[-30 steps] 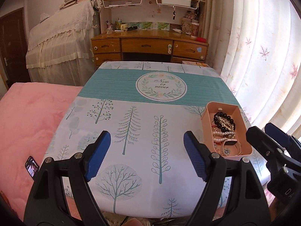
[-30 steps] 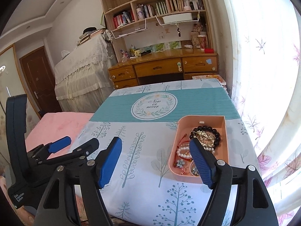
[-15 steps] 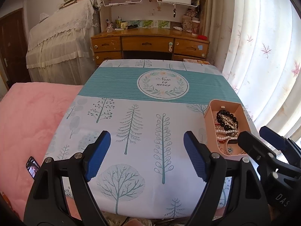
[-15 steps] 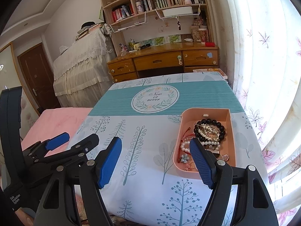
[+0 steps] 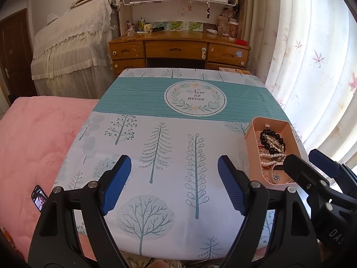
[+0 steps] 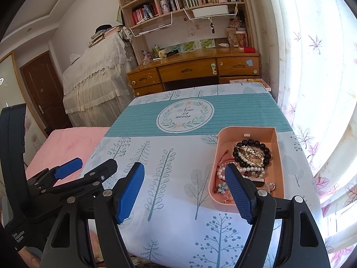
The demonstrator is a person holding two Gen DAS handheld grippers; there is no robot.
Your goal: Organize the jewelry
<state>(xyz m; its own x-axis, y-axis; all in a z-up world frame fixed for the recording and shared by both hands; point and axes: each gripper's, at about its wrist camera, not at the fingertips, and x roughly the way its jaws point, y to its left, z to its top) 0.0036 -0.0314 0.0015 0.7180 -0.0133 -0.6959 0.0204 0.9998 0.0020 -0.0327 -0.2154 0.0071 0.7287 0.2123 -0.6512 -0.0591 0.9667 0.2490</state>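
Both hand-held grippers, left (image 5: 173,184) and right (image 6: 185,192), are hanging wide open and empty, drawing slightly nearer the surface (image 5: 169,138). The jumbled bead, pearl and cord jewelry (image 6: 247,158) is sitting in the shallow pink plastic tray (image 6: 280,174). The right one is edging closer, so sorting seems imminent or finished.

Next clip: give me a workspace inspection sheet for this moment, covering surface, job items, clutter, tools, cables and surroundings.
Surface: table under a tree-print cloth, bare apart from the tray.
Job's things: pink tray near the right edge holds a tangle of jewelry: black bead bracelet, pearl strand, red cord, flower piece.
Clutter: nothing seen on the table.
Tools: left tool open, empty, over the cloth; right tool open, empty, at the tray's near end.
Cables: nothing seen.
Surroundings: pink bedding with a phone, wooden desk, curtain.
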